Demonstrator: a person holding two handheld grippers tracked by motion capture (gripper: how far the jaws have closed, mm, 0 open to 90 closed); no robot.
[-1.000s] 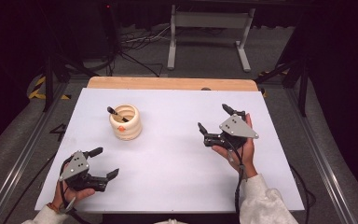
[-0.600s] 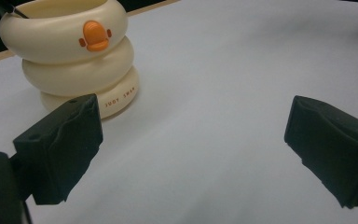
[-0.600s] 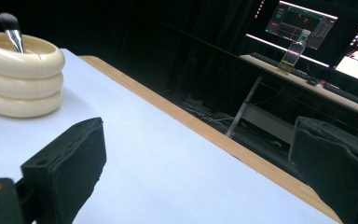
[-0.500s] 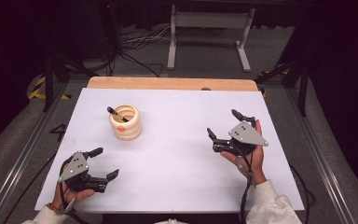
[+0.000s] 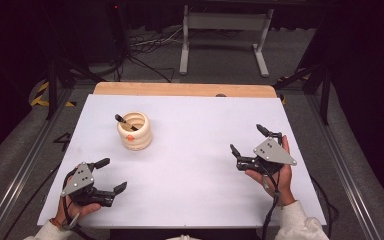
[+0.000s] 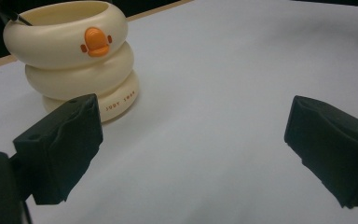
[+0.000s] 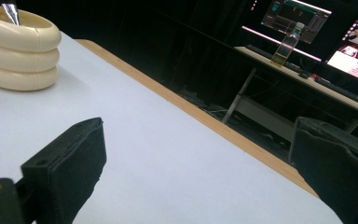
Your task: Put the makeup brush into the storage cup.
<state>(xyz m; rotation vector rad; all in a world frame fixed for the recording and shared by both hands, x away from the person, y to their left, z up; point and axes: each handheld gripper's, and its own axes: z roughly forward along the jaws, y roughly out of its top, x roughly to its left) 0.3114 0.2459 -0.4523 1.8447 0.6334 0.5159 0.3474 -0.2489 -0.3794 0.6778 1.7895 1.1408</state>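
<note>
A cream ringed cup [image 5: 135, 131] with an orange duck bill stands on the white table [image 5: 200, 125], left of centre, and a dark utensil [image 5: 125, 122] leans inside it. The cup [image 6: 74, 60] fills the upper left of the left gripper view and appears at the top left of the right gripper view as cup [image 7: 16, 46]. My left gripper [image 5: 111, 175] rests near the front left corner, open and empty. My right gripper [image 5: 250, 141] is held at the right side, open, with nothing between its fingers.
The table's wooden far edge [image 5: 180, 89] borders a dark floor with cables and a metal stand [image 5: 225, 35]. Beyond the table in the right gripper view, a desk carries monitors [image 7: 298, 14] and a bottle [image 7: 286, 46].
My right gripper has moved back toward the person and to the right, away from the table's middle. The left gripper and the cup stayed in place.
</note>
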